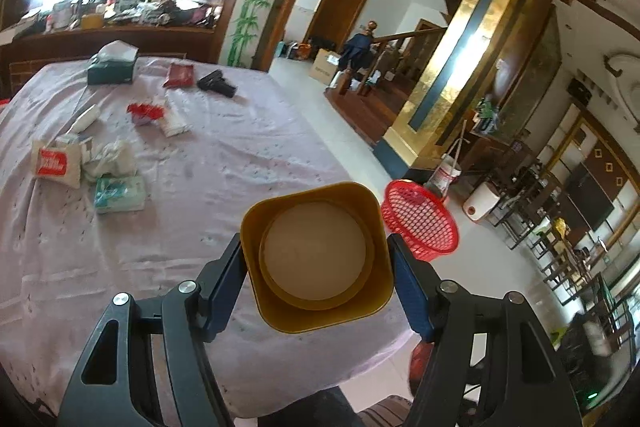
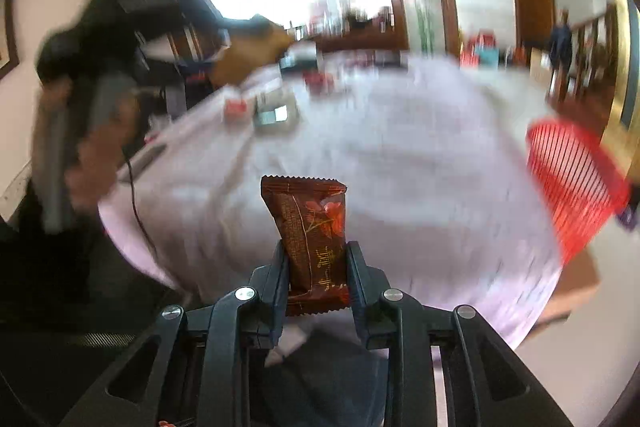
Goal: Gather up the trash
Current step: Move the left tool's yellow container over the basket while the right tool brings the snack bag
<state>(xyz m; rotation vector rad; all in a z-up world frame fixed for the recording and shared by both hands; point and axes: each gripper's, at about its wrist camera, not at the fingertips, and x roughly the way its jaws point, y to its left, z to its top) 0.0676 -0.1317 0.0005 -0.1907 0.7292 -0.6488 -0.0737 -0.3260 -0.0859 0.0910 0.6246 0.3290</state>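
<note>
Though blur smears the table (image 2: pixel 400 147), wrapper (image 2: pixel 314 227) reads clearly.

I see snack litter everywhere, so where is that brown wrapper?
In the right wrist view the brown wrapper stands clamped in the right tool, above the lilac tablecloth.

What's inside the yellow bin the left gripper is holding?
The yellow bin looks empty: only its pale round bottom shows. The table under it is hidden by the bin.
</note>
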